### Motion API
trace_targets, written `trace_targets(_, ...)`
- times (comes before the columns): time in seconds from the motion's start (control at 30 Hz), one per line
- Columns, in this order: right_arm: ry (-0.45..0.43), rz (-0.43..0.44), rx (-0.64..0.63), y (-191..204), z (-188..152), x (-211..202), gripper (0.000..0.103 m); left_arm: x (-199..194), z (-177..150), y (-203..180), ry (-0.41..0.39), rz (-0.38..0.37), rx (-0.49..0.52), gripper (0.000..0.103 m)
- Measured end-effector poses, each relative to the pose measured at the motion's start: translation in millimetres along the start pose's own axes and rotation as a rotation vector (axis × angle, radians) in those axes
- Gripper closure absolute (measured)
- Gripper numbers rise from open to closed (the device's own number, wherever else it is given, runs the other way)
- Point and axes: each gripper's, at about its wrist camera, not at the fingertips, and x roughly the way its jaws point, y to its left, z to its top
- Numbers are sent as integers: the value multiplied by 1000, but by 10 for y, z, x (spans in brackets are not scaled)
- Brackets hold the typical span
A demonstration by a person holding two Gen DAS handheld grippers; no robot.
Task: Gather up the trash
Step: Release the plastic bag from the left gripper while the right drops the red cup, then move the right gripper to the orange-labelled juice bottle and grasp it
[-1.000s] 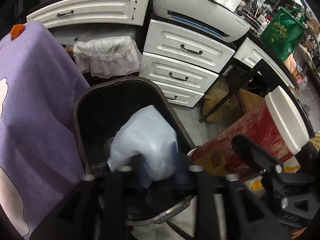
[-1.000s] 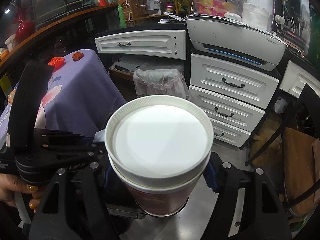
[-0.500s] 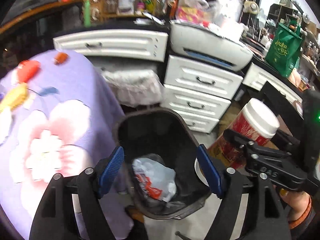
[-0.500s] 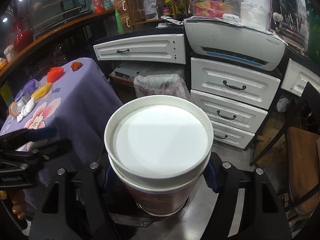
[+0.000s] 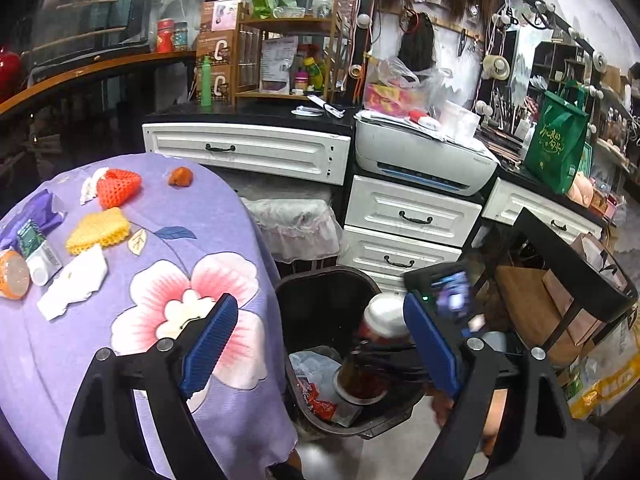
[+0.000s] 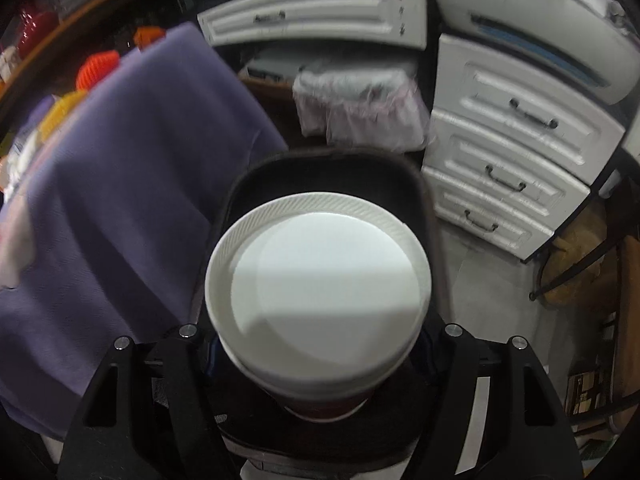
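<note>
My right gripper [image 6: 320,364] is shut on a red paper cup with a white lid [image 6: 320,280] and holds it over the black trash bin [image 6: 424,200]. The left wrist view shows the cup [image 5: 380,332] in the bin's mouth [image 5: 292,292], above a clear plastic bag and red wrapper [image 5: 316,380] lying inside. My left gripper [image 5: 316,344] is open and empty, raised above the bin beside the purple table [image 5: 120,360]. On the table lie crumpled white tissues [image 5: 74,282], red [image 5: 118,186] and yellow [image 5: 98,230] foam nets and a small bottle [image 5: 38,248].
White drawers [image 5: 408,224] and a printer [image 5: 424,160] stand behind the bin. A second lined bin [image 5: 292,228] sits under the counter. A black chair frame [image 5: 576,280] and paper bags [image 5: 592,344] are at the right. A green bag [image 5: 556,140] stands on the counter.
My left gripper let go of the clear plastic bag into the bin, opened and rose back. My right gripper moved the cup down over the bin.
</note>
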Motion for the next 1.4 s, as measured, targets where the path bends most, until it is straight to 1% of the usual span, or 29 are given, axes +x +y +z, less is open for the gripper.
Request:
trace_targets(0.17,143,-51,-33,114,9,472,34,-73,-40,128,2,20,-14,17)
trace_targets(0.27,231,-61,-29,129,-10,690,34,-89,-86,208,9,32,-28,17)
trace_targets(0.33,264,-51,-9,110,-26,779,33,-86,-124,270,24,40,-40,16)
trace_targets(0.4,283,-61,-8,114,-36,841,33,-94,-156,320,34,39,-49,16)
trace_targets(0.43,292,-78,-10,118,-41,860,28,-101,-172,345,37,38,-53,16)
trace_targets(0.5,303,-79,-9,124,-53,856,17,-125,-206,397,39,42,-57,16)
trace_targets(0.63,262,-111,-2,95,-39,729,17,-153,-255,487,48,53,-65,13)
trace_targets(0.7,211,-88,15,97,-65,565,17,-193,-281,550,50,68,-60,12)
trace_targets(0.77,159,-94,23,103,-64,370,17,-233,-305,629,56,86,-57,11)
trace_targets(0.9,18,-113,5,161,-17,-98,17,-361,-342,889,60,128,-80,11)
trace_targets(0.93,-36,-108,-5,211,7,-274,17,-399,-354,957,60,137,-87,11)
trace_targets(1.03,-151,-91,-52,375,34,-658,17,-525,-387,1162,58,181,-95,10)
trace_targets(1.1,-226,-61,-113,566,61,-910,17,-611,-415,1308,61,213,-89,10)
trace_targets(1.17,-264,-18,-161,783,111,-1069,17,-699,-449,1467,61,251,-93,10)
trace_targets(1.23,-298,55,-215,1045,140,-1231,17,-783,-484,1625,64,291,-101,10)
trace_targets(1.3,-310,128,-277,1331,189,-1296,17,-886,-534,1811,69,328,-118,10)
trace_targets(1.4,-290,243,-423,1868,265,-1328,16,-1022,-585,2032,74,371,-144,9)
